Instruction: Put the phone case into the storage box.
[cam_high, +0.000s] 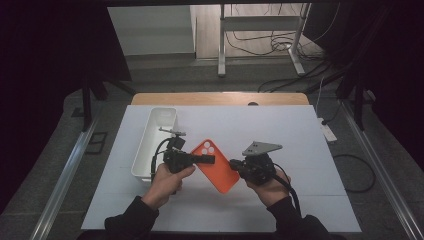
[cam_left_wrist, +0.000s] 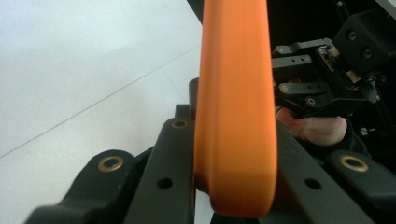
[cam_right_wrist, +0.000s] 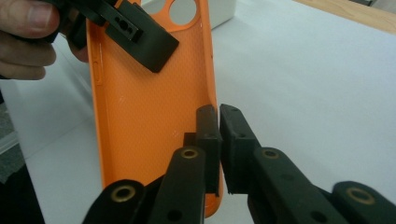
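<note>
From my left gripper view, the orange phone case (cam_left_wrist: 236, 107) runs off the top edge and sits so close it blurs; it hides most of my right jaw and part of the right gripper (cam_left_wrist: 322, 88) beyond. In my right gripper view, the case's lower end is covered by my own jaws, its top cut off by the frame. From above, I cannot see inside the white bin (cam_high: 155, 142).
</note>
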